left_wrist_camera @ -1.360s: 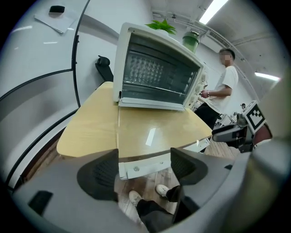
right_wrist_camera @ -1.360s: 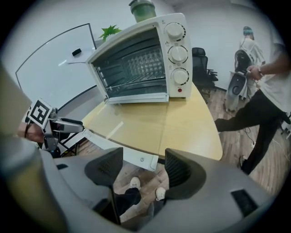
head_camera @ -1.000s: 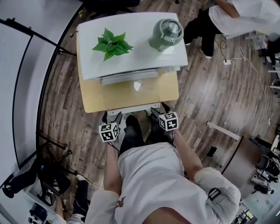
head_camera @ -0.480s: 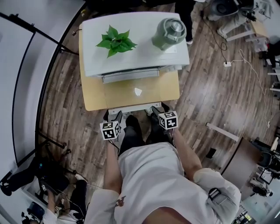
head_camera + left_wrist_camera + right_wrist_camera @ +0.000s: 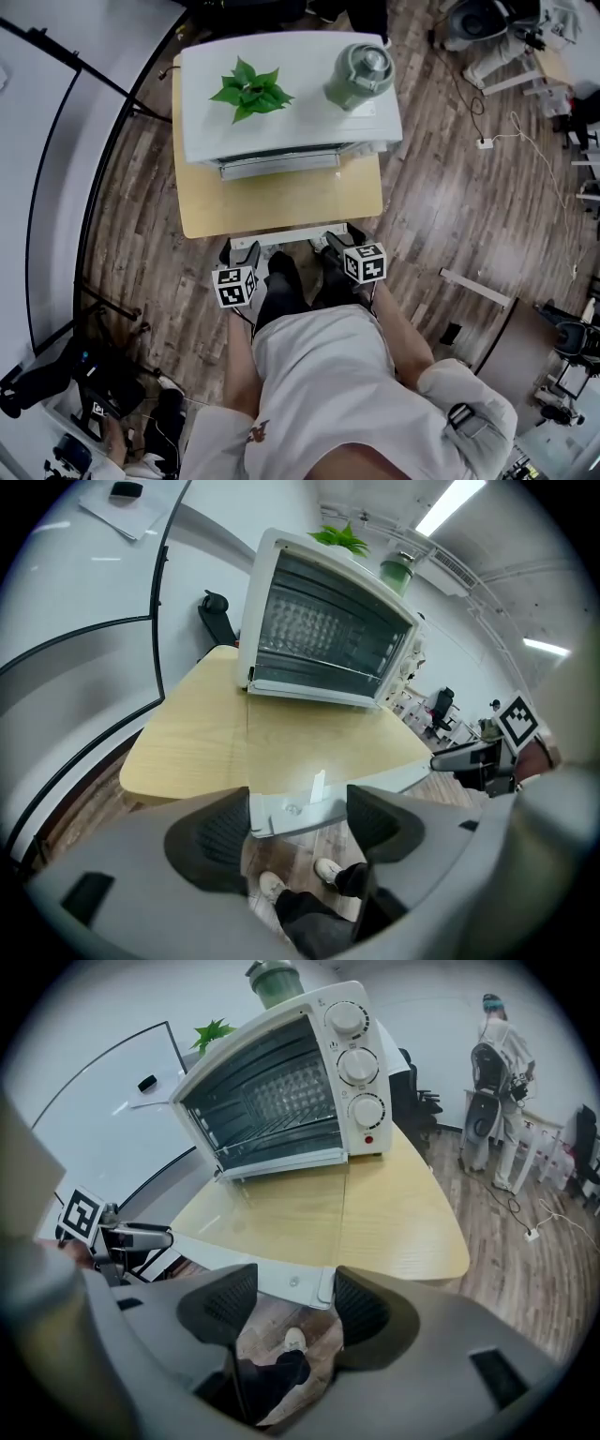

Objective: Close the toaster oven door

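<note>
We judge the task barely begun. The toaster oven [image 5: 281, 103] stands at the far side of the table [image 5: 178, 742], and its glass door [image 5: 281, 1213] lies fully open, flat and reaching toward us, so the rack inside shows in both gripper views. The door's grey handle [image 5: 292, 234] runs along its near edge. The left gripper [image 5: 298, 822] is at the handle's left end and the right gripper [image 5: 286, 1302] at its right end. The left jaws are closing, with the end of the handle in the gap between them. The right jaws stand partly apart with the other end in their gap. In neither view do we see pads pressing on the handle, so we read no firm hold yet. All the real work is left: the handle has to swing up and away until the door stands upright against the oven front.
</note>
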